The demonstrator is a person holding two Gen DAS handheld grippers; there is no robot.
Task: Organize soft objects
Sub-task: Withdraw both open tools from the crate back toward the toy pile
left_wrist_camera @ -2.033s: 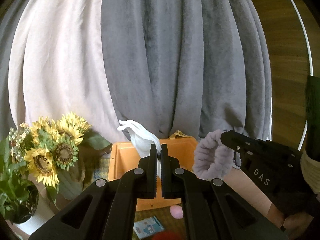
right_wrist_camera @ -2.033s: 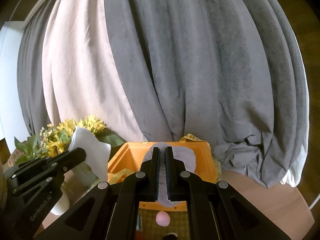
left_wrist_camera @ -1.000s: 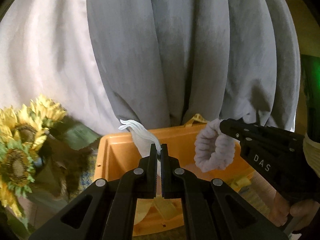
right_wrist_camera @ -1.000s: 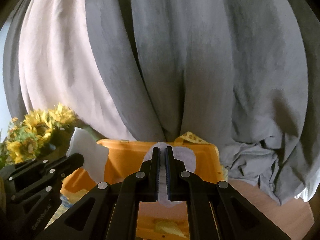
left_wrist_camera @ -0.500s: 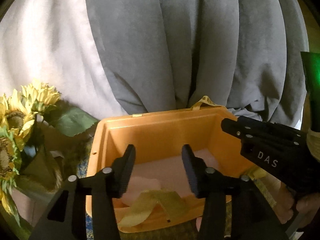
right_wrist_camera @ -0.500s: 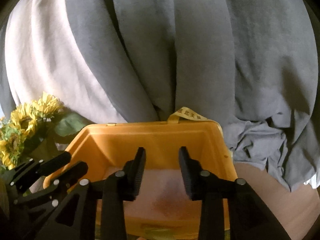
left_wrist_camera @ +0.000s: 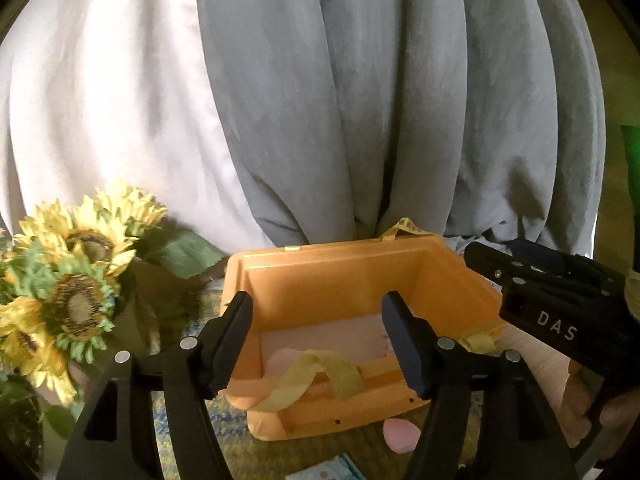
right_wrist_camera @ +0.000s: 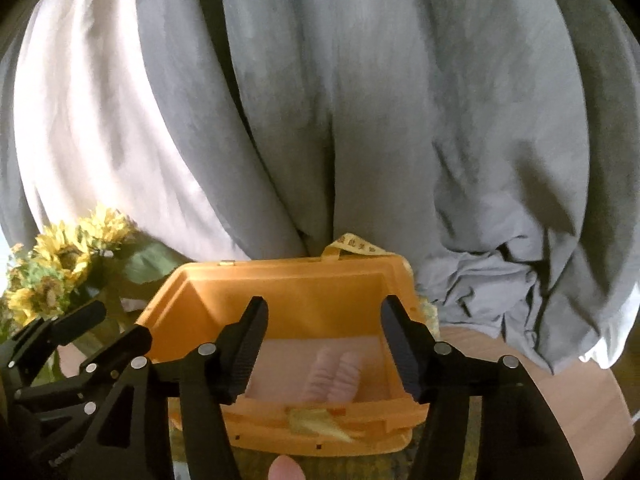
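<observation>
Both claws are now standing open and empty over the orange bin (right_wrist_camera: 304, 296), their jaws having just been opening, with nothing left between them. A moment ago the left claw (left_wrist_camera: 316, 332) was pinching a white cloth and the right claw (right_wrist_camera: 322, 340) a fuzzy pale scrunchie (right_wrist_camera: 334, 374); now the scrunchie is lying on the bin's floor, slightly right of centre in the right wrist view, and a pale pinkish fold is lying toward the near left of the floor in the left wrist view, likely the dropped cloth, though the light is tinting it too much to be sure. So two soft things appear to be sitting in the bin, and this round of dropping looks finished. A yellow ribbon (left_wrist_camera: 316, 376) is trailing over the bin's near wall. On the worktop, just near the bin, a small pink soft thing (left_wrist_camera: 400, 434) is waiting outside it, probably the next one to fetch. Sunflowers (left_wrist_camera: 76, 280) are standing to the left, with grey and white curtains (right_wrist_camera: 360, 120) hanging behind the far side.
</observation>
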